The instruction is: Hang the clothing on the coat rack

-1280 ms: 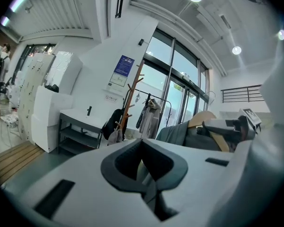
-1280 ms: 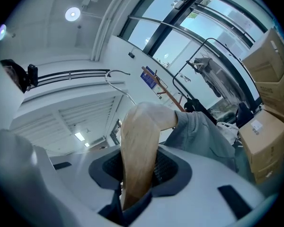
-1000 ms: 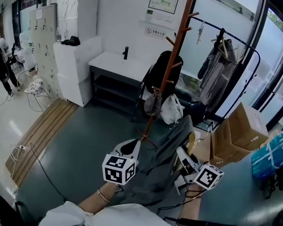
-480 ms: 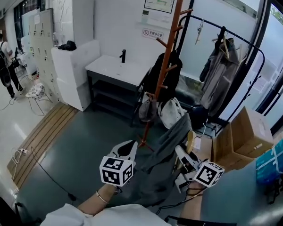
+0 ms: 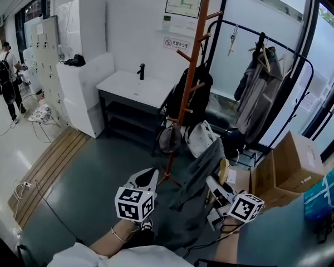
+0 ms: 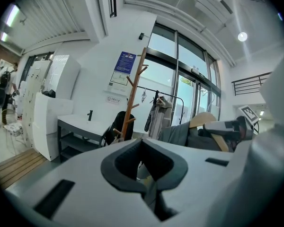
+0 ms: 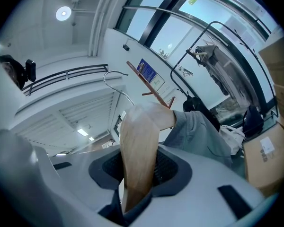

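Orange-brown wooden coat rack (image 5: 188,77) now nearer.
Right gripper (image 5: 212,184) clamps stiff pale wooden hanger (image 7: 139,145), the best hold; left gripper (image 5: 150,175) pinches limp, light grey cloth garment (image 5: 203,166).

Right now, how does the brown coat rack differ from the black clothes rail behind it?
The coat rack is a single brown pole with short pegs up its length; the clothes rail is a black tube frame with a bar across the top. The coat rack carries a dark item and pale bags lower down; the clothes rail holds a grey coat on a hanger. Both stand upright and already carry things.
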Tool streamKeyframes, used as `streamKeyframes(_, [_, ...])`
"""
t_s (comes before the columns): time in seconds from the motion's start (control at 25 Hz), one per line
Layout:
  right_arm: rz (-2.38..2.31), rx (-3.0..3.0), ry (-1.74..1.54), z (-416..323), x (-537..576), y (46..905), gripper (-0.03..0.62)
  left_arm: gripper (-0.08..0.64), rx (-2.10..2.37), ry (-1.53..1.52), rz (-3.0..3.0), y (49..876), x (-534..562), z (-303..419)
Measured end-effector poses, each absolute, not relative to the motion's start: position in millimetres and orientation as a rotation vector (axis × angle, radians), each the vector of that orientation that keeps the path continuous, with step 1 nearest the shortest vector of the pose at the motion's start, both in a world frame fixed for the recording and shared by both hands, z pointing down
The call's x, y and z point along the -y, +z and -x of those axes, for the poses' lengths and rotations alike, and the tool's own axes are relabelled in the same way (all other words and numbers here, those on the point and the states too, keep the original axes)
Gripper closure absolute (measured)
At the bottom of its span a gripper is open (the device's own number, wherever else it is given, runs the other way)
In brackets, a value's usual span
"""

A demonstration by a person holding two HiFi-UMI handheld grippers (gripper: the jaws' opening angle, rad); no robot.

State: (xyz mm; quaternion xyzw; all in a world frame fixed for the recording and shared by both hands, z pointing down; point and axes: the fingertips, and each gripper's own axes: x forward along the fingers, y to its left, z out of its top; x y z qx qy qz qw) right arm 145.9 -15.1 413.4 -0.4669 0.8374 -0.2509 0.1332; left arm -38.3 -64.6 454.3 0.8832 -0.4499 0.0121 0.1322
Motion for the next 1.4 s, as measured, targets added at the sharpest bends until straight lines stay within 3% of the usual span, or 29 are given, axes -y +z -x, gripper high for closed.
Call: streamKeyframes(1.4, [1.334, -2.446, -0.618, -199, 260, 371, 0.456, 0.552, 1.2, -0.099, -2.645, 416, 331, -40])
